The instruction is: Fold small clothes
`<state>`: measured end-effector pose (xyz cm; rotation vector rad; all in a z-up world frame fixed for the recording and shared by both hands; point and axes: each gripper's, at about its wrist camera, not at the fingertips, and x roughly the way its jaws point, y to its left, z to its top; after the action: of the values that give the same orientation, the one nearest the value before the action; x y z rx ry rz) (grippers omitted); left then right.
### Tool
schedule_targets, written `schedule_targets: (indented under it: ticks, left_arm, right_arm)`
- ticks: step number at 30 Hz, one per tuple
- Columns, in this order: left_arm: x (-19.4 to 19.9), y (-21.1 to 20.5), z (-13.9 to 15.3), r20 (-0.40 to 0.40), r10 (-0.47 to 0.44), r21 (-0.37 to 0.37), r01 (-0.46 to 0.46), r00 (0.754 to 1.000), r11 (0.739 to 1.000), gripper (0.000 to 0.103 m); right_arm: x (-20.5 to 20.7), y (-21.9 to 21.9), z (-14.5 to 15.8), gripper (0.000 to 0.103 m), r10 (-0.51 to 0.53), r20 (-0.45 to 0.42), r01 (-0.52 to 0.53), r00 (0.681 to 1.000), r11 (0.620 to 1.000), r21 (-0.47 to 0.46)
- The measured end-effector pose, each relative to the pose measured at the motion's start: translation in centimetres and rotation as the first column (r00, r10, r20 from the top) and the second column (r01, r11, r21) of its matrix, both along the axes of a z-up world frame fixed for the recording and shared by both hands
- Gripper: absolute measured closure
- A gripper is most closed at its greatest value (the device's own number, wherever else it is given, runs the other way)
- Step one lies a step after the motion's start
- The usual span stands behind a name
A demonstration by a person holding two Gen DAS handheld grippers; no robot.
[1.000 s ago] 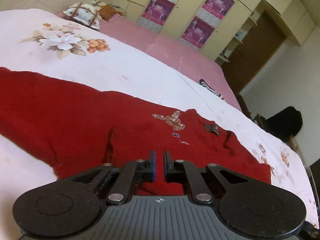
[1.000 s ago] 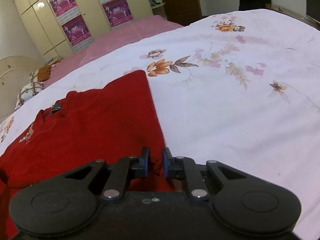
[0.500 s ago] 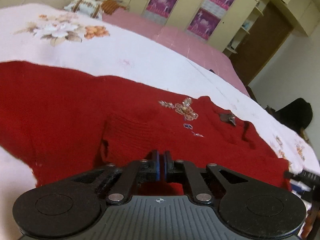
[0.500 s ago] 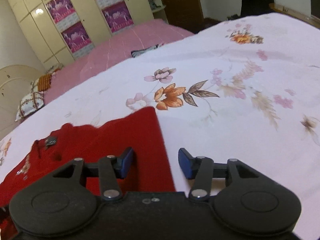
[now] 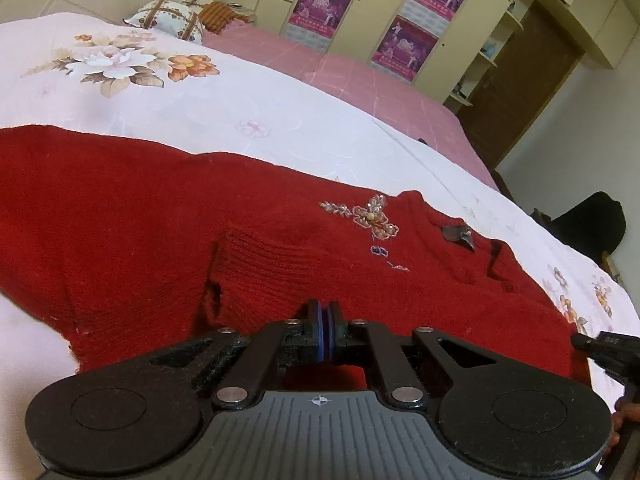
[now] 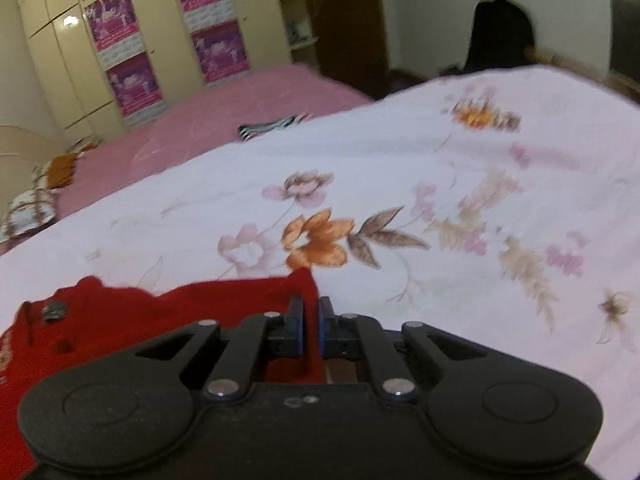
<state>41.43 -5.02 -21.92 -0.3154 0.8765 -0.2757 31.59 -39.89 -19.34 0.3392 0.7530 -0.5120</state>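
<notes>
A red knit sweater [image 5: 168,216] with a beaded flower on its chest lies spread on a white floral bedspread [image 5: 248,96]. One ribbed sleeve is folded across its body. My left gripper [image 5: 323,320] is shut low over that sleeve's near end, and I see no cloth between its blue pads. In the right wrist view the sweater's far corner [image 6: 280,286] lies just ahead of my right gripper [image 6: 311,322]. Its jaws are closing to a narrow slit, with red knit pinched between them. One of the right gripper's black fingers [image 5: 600,346] shows at the left wrist view's right edge.
A pink bed [image 5: 360,80] with pillows [image 5: 168,20] lies beyond the white spread. A striped cloth [image 6: 272,126] rests on it. Cream wardrobes with purple posters [image 5: 404,46] line the far wall beside a dark door [image 5: 520,92]. A dark garment [image 6: 500,36] hangs at the right.
The left gripper sank toward the sleeve and its pads came together. The right gripper slid along the sweater's edge to the corner, opened wide, then closed on it.
</notes>
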Motion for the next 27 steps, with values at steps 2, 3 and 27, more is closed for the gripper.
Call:
schedule_targets:
  ticks: [2, 3, 27]
  left_arm:
    - [0.0, 0.1, 0.1, -0.010, 0.004, -0.010, -0.004, 1.000, 1.000, 0.098]
    - [0.1, 0.1, 0.1, -0.012, 0.006, -0.012, -0.006, 1.000, 1.000, 0.098]
    - [-0.7, -0.3, 1.5, -0.005, -0.013, 0.025, 0.013, 1.000, 1.000, 0.097]
  right_arm:
    - [0.4, -0.3, 0.0, 0.086, 0.038, -0.013, -0.038, 0.999, 0.999, 0.028]
    - [0.4, -1.0, 0.2, 0.082, 0.034, -0.003, -0.033, 0.999, 0.997, 0.065]
    - [-0.3, 1.2, 3.3, 0.078, 0.097, 0.041, -0.093, 0.994, 0.992, -0.080]
